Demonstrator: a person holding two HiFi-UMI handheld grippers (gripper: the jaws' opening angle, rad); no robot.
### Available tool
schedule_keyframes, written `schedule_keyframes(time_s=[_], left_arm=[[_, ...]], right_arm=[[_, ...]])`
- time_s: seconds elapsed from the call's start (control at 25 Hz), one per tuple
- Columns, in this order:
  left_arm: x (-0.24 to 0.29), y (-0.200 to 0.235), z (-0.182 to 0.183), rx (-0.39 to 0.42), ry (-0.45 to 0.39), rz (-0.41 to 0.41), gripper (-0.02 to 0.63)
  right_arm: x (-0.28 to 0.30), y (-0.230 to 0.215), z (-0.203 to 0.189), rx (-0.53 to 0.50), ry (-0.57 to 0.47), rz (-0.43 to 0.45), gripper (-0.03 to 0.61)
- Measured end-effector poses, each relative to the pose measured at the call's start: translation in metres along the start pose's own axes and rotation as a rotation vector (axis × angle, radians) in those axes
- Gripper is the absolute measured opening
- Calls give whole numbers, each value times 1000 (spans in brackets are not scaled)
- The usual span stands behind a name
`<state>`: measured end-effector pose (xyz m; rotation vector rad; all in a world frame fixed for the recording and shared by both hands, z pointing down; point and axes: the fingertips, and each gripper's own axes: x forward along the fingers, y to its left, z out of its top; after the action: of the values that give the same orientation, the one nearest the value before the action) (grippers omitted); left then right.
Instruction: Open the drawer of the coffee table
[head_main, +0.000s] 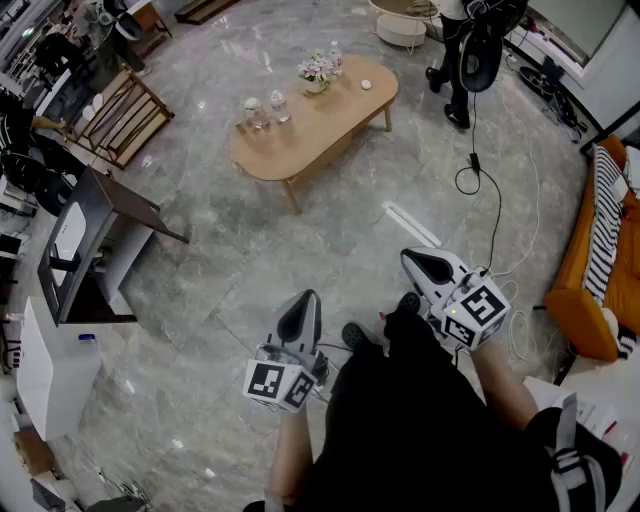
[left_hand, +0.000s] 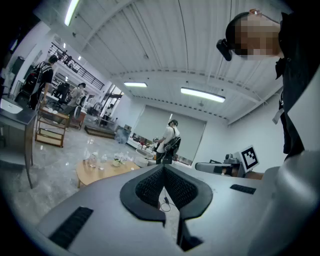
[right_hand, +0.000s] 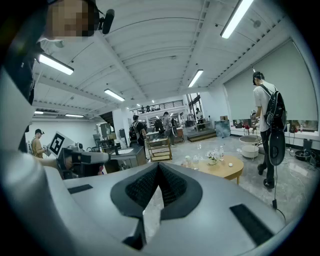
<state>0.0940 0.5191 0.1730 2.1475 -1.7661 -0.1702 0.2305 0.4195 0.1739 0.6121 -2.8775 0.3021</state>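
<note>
The oval wooden coffee table stands well ahead of me on the marble floor, also seen as the coffee table and the coffee table. Its drawer front does not show clearly. My left gripper is held low in front of my body, shut and empty; the left gripper has its tips together. My right gripper is likewise shut and empty, and the right gripper points toward the table from a distance.
On the table stand bottles, a glass and a flower pot. A person stands beyond the table's right end, with a cable on the floor. A dark desk is at left, an orange sofa at right.
</note>
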Motion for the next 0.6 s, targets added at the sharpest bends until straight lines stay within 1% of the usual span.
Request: schedule_keyframes(time_s=[0.2, 0.36, 0.48, 0.6], left_arm=[[7, -3, -1, 29, 7, -24, 12], [9, -1, -3, 27, 21, -25, 12], [12, 0, -5, 24, 31, -33, 12], [15, 0, -4, 14, 26, -40, 12]], right_arm=[[0, 3, 2, -34, 8, -5, 11], [3, 5, -3, -42, 11, -10, 11], [5, 4, -9, -35, 22, -20, 11], [5, 1, -10, 8, 21, -25, 11]])
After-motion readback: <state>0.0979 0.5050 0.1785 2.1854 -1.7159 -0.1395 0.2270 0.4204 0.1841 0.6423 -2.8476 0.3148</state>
